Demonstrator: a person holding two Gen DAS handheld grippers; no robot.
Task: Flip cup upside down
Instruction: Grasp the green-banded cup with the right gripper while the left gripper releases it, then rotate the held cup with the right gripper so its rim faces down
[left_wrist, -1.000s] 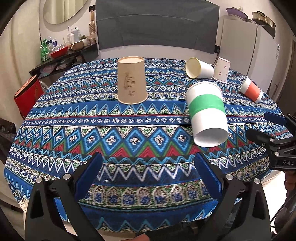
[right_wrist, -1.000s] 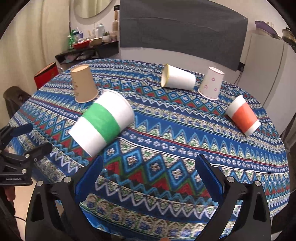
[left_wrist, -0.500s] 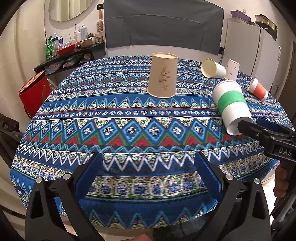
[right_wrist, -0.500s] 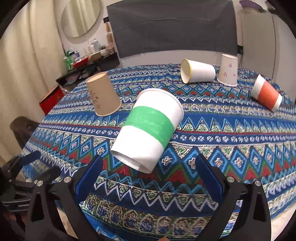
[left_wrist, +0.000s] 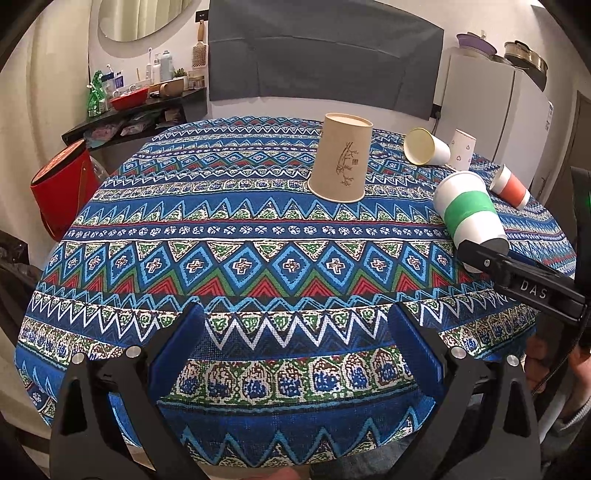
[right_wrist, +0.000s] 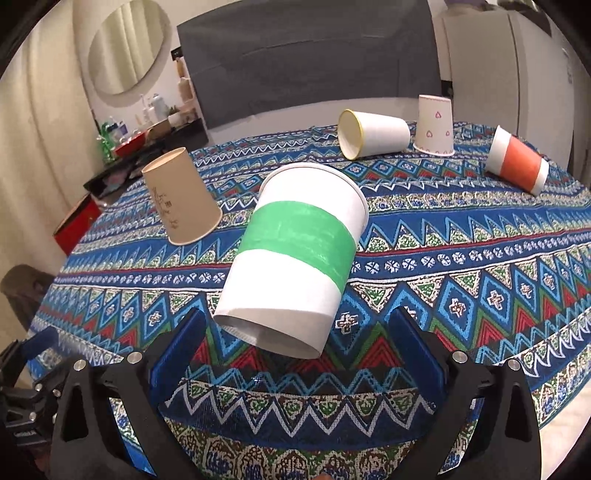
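Cups lie scattered on a round table under a blue patterned cloth (left_wrist: 236, 266). In the right wrist view, the green cup (right_wrist: 295, 251), white with a green band, lies on its side at the centre of the frame, its base toward the camera and its rim pointing away. The right gripper (right_wrist: 295, 354) stands wide open at the lower edge of that frame, its blue pads on either side of the cup's base; whether either pad touches the cup cannot be told. In the left wrist view the same cup (left_wrist: 469, 210) sits at the right of the frame, with a black finger of the right gripper crossing in front of its base.

The left gripper (left_wrist: 295, 354) is also open and holds nothing, hanging over the near edge of the cloth at the bottom of its frame.

A brown cup (left_wrist: 341, 162) stands upside down above the centre of the left view. Further back, at upper right, a white cup (right_wrist: 373, 133) lies on its side, a heart cup (right_wrist: 434, 125) stands inverted beside it, and an orange cup (right_wrist: 517, 160) lies tilted near the right edge.
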